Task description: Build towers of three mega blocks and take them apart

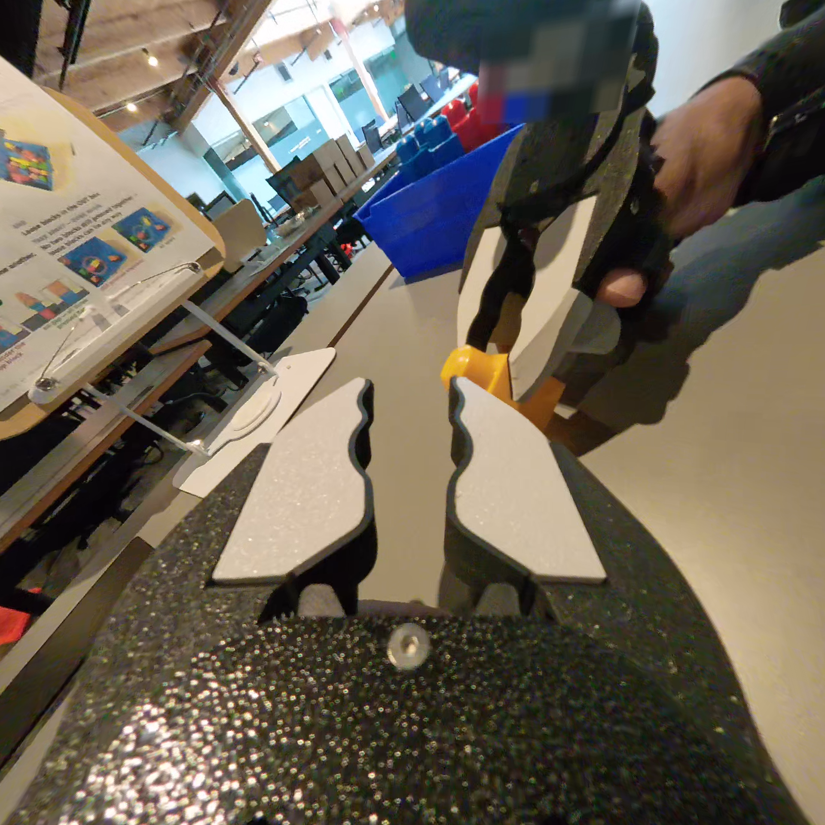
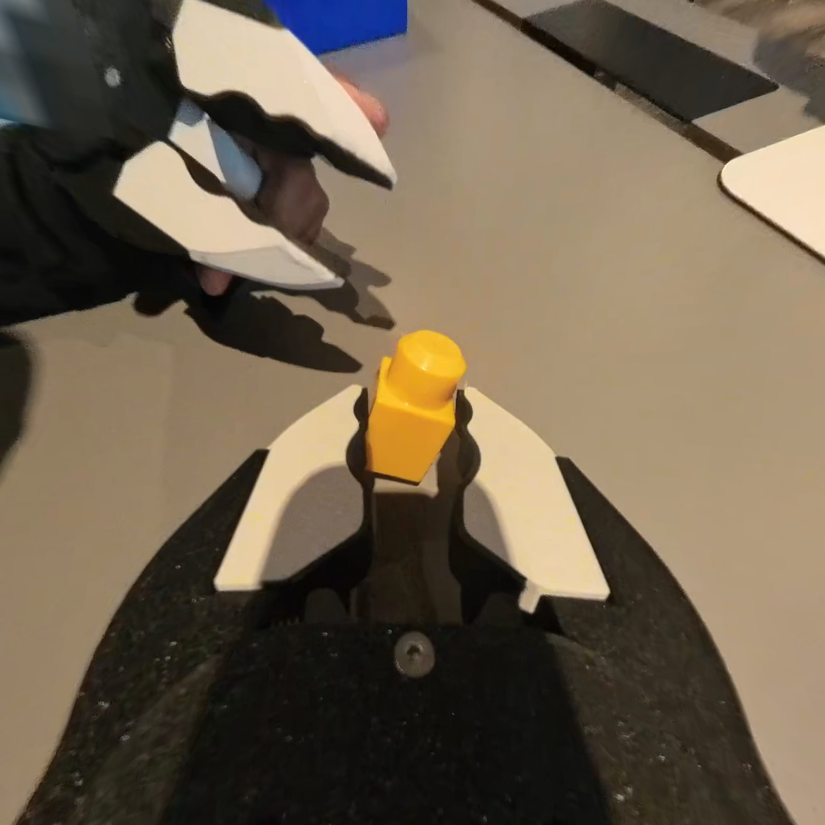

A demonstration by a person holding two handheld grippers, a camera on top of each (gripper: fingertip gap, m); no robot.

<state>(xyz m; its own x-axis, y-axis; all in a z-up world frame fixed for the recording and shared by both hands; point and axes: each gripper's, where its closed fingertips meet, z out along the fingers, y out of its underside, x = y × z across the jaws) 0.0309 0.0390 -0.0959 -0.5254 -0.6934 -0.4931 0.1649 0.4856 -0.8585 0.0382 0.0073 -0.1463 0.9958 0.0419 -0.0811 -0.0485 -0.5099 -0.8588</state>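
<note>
Yellow block (image 2: 413, 413), single-stud, is clamped between the two fingers of the right gripper (image 2: 413, 402), stud pointing away from the camera, held just above the grey table (image 2: 580, 312). Block is not touching the tabletop in the right wrist view. Left gripper (image 1: 410, 393) stands with fingers spread apart and nothing between them, its tips close to the block but clear of it. Blue bin (image 1: 428, 214) sits further back on the table, red and blue blocks (image 1: 439, 134) piled inside. An instruction sheet (image 1: 80, 214) on a stand is at the left.
</note>
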